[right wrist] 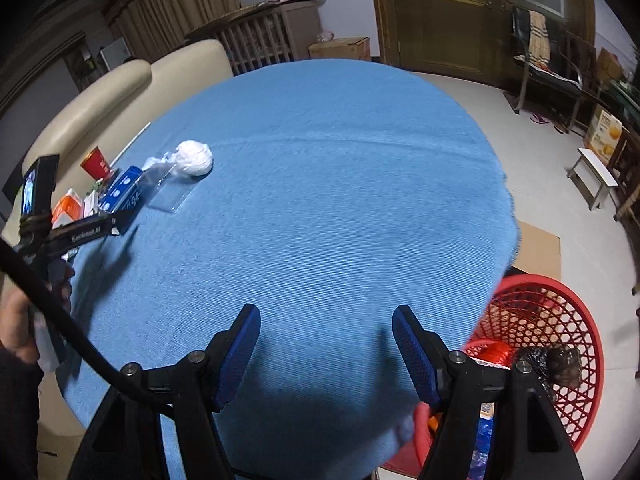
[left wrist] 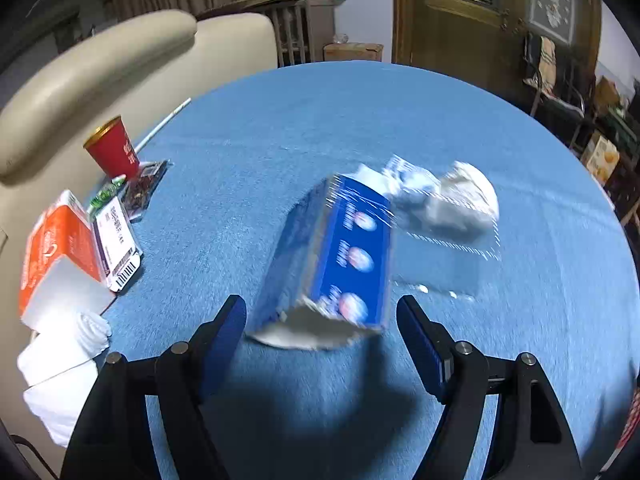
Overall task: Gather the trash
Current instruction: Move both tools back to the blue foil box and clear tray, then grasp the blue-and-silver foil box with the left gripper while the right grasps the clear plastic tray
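On the table (left wrist: 440, 128), a blue box (left wrist: 344, 256) is framed by the released left claw (left wrist: 322, 320); the right claw (right wrist: 326, 332) is released, empty.

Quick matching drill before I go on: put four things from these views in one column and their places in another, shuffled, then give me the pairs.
Things:
1. red cup
2. blue carton
3. red basket
4. white paper ball

Places:
A. on the floor, beside the table
B. lying just ahead of the left gripper, whose fingers stand apart
C. upright at the table's sofa-side edge
D. on the blue tablecloth, next to clear plastic packaging

Pairs: 1-C, 2-B, 3-A, 4-D
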Demonstrator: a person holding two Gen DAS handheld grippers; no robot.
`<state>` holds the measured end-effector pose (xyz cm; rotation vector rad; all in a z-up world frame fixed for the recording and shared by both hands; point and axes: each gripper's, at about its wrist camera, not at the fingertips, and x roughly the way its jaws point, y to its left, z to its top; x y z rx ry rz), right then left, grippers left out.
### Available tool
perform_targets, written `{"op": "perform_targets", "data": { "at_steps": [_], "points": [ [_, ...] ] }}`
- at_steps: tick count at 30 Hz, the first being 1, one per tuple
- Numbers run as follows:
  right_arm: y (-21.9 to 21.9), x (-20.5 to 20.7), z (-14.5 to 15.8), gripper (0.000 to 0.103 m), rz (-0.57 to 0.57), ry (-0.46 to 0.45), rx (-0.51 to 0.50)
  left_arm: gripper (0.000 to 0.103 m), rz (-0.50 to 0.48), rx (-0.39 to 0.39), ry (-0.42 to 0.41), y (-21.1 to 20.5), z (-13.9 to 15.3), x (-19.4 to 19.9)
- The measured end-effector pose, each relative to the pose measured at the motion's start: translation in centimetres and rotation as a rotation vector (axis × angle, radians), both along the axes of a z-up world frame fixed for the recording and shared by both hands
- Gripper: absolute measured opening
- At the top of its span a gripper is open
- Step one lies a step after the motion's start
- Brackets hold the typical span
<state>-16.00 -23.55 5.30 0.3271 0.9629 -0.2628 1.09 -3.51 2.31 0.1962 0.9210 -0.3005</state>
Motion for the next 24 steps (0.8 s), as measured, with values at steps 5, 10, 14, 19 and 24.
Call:
{"op": "perform_targets", "data": {
  "at_steps": [5,10,14,19,24],
  "points": [
    [1.8,2.9,-0.5,0.072,0.053,0.024,-0.006,0.067,0.039,-0.125,0.028,1.7,0.0,2.4],
    [3.6,6.1,-1.0,0.072,0.118,0.028,0.001,0.050,0.083,-0.174,0.065,3.3,-0.6,3.5],
    [5.0,9.3,-1.3,0.072,0.169,0.028,0.008,0.049,0.100,-0.196,0.070,4.1,-0.4,3.2],
    [7.0,13.9,-1.0,0.072,0.254,0.001,0.022,0.048,0.119,-0.183,0.081,5.0,-0.2,2.4],
    [8.5,18.7,-0.9,0.072,0.329,-0.038,0.039,0.048,0.129,-0.166,0.090,6.0,-0.2,0.9]
  ]
}}
